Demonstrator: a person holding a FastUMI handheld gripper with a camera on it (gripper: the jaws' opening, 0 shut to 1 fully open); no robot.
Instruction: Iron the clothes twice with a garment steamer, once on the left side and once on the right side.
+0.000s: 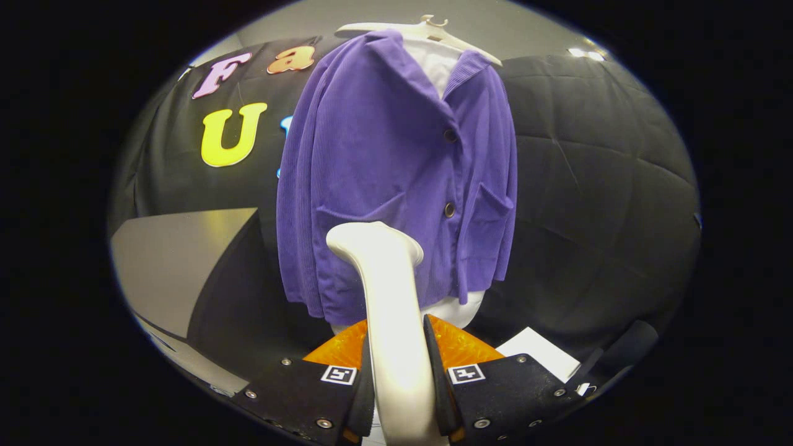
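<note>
- Gripper [399,371] clamped on white garment steamer [387,297], both fingers [365,378] pressed to its handle
- Steamer head raised ahead of the fingers, over the lower front of purple jacket [396,179], contact not clear
- Jacket hung on white hanger [421,28], white shirt [437,65] showing at collar and below hem
- Buttons [450,209] down the jacket front, pockets either side
- Grey tabletop [179,260] beside the jacket's left sleeve
- White sheet [539,356] beyond the right finger, low down
</note>
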